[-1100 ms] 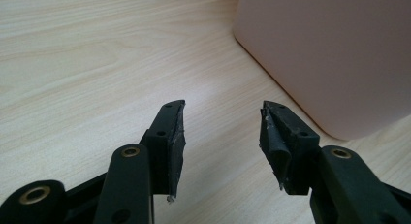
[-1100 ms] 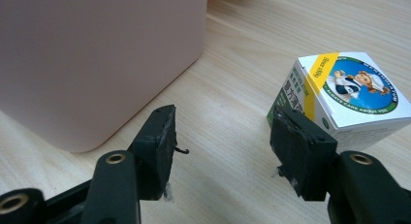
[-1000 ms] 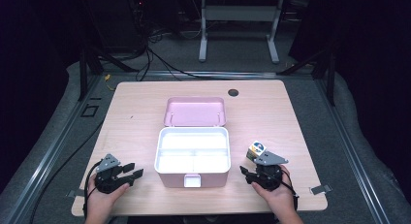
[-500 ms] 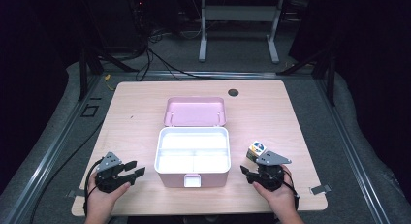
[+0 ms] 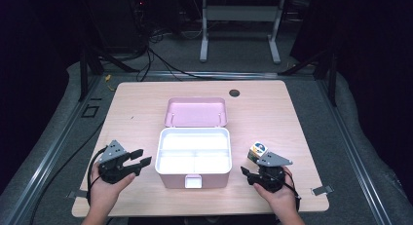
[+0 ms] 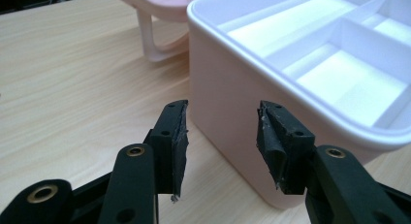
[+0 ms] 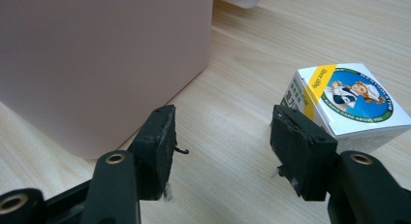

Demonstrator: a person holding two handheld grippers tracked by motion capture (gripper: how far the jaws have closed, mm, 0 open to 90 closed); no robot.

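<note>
Two grippers are held low at the near edge of the table (image 5: 146, 103), one on each side of an open pink storage box (image 5: 195, 154) whose lid (image 5: 196, 111) is folded back and whose white compartments lie bare. The left gripper (image 5: 139, 161) is seen with its jaws parted and nothing between them, pointed at the box's near left corner. The right gripper (image 7: 220, 146) is likewise spread and empty, with a small printed carton (image 7: 346, 100) standing on the wood just beside its right-hand jaw and a little beyond it. The step in hand is judged to be the approach to that carton. For the next move, the right gripper would need to be swung over so that the carton is bracketed by both jaws, then closed and lifted toward a compartment.
</note>
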